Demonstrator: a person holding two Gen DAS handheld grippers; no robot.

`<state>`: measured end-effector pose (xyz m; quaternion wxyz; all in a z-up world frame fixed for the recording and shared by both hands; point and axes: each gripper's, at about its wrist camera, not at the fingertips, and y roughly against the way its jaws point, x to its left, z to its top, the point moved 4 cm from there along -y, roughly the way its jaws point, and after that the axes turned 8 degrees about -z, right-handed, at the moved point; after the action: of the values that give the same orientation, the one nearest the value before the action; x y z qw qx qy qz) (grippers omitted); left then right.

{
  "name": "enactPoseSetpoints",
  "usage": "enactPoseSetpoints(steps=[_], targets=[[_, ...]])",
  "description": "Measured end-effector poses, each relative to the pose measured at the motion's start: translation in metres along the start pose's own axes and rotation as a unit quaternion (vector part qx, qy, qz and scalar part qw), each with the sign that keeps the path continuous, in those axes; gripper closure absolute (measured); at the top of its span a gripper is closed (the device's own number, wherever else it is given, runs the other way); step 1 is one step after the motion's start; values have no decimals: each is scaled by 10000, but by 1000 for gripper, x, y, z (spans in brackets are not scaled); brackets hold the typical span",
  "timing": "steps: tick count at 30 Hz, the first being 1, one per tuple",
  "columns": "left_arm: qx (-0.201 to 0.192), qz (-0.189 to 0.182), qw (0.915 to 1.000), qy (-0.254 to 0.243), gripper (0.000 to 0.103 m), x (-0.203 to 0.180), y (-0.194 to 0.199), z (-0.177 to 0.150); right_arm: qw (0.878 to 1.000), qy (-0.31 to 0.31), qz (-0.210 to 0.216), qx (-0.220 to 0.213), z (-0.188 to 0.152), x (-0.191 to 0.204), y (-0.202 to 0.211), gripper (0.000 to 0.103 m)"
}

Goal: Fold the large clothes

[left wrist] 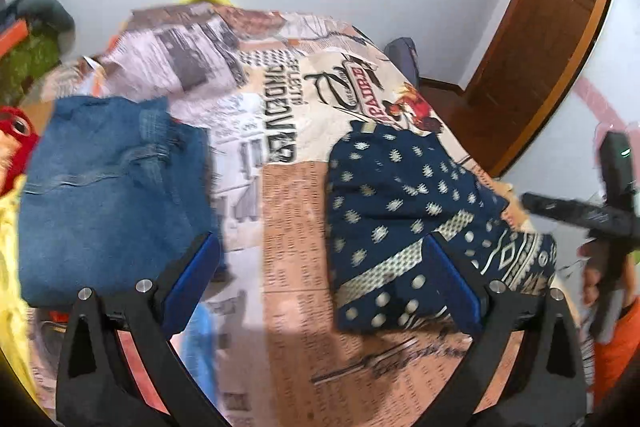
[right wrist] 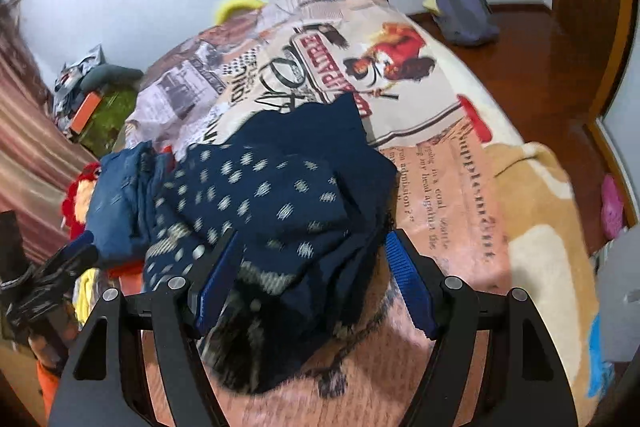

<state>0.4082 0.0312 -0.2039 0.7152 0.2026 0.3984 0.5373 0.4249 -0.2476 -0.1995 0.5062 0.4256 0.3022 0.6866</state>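
A navy garment with white dots and a patterned border (left wrist: 416, 203) lies folded on the printed bedspread (left wrist: 288, 227). In the right wrist view it is a bunched heap (right wrist: 280, 211) right in front of my right gripper (right wrist: 316, 279), which is open, its blue pads either side of the cloth's near edge. My left gripper (left wrist: 320, 267) is open and empty above the bedspread, between the navy garment and a folded pair of blue jeans (left wrist: 112, 187). The jeans also show in the right wrist view (right wrist: 120, 199), left of the navy heap.
A red and yellow soft toy (left wrist: 12, 135) lies left of the jeans. The other hand-held gripper (left wrist: 592, 215) shows at the right. A brown wooden door (left wrist: 552, 39) stands behind the bed. A grey bag (right wrist: 464, 7) sits on the wooden floor. A beige blanket (right wrist: 540, 227) covers the bed's right side.
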Motion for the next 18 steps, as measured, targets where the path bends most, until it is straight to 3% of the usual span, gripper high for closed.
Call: enactPoseSetpoints(steps=[2,4,5,7,9,13,18], targets=[[292,-265,9991,143,2,-1,-19,-2,9999,-48,81,131,2,0,-17,36],[681,-384,9967,212,2,-4,-44,-14,9992,-70,232,315,2,2,-37,56],[825,-337,9959,182,2,-6,-53,-20,9987,-117,312,386,0,2,-41,61],[963,-245,9950,90,1,-6,-67,-33,9979,-183,478,385,-1,2,-48,79],[1013,-308,9942,187,0,-1,-73,-44,9980,-163,525,298,1,3,-46,91],[999,-557,9919,557,0,14,-72,-50,9983,80,574,-90,18,12,-21,94],[953,-424,9938,376,0,9,-71,-55,9933,740,375,-800,54,40,16,95]])
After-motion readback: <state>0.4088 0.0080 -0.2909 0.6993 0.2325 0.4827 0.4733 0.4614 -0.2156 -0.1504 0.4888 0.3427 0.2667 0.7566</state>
